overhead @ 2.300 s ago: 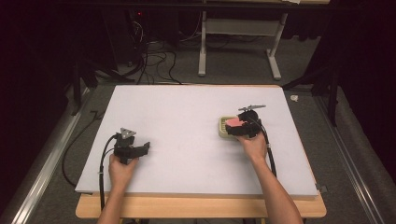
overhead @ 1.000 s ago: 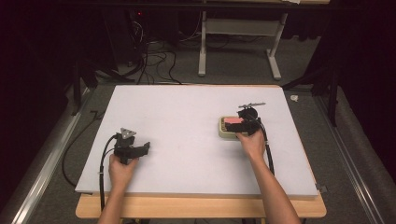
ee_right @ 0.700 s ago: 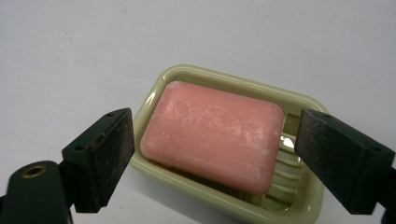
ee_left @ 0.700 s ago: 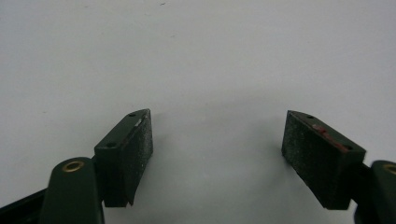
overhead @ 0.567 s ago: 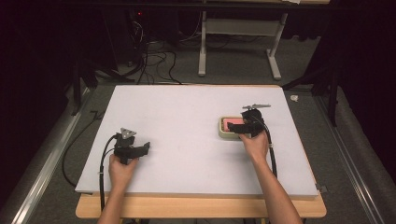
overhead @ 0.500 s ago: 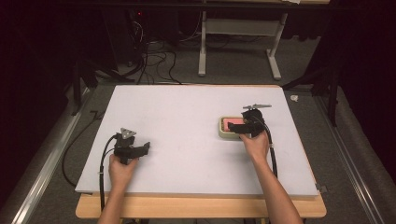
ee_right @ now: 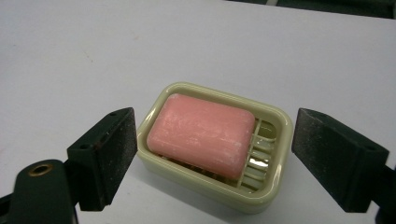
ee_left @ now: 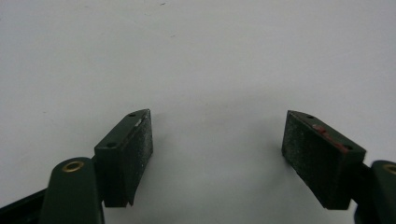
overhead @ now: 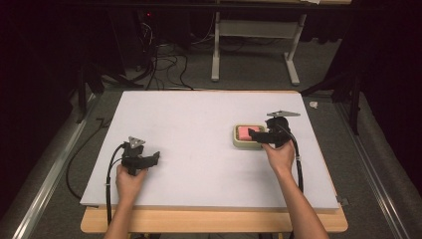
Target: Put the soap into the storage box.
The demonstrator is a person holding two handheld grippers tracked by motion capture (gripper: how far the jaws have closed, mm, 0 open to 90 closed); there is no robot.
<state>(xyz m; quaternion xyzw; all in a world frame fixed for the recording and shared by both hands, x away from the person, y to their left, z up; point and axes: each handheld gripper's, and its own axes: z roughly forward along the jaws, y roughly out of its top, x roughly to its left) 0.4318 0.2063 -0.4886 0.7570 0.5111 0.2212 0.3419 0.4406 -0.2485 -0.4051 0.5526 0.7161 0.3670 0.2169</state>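
**Rt gripper poised round soap dish**

Rt gripper (ee_right: 215, 158) sat w/ jaws wide apart, straddling the pale green plastic soap dish (ee_right: 268, 186), no contact seen. Dish stood on the white table top (overhead: 199, 124), right side, w/ a pink rectangular soap bar (ee_right: 201, 133) lying inside. Lt gripper (ee_left: 217, 154) hovered over bare table, jaws apart, nothing between. Step looked like pre-grasp; next move prob. needs closing squarely on dish walls w/o tipping it.
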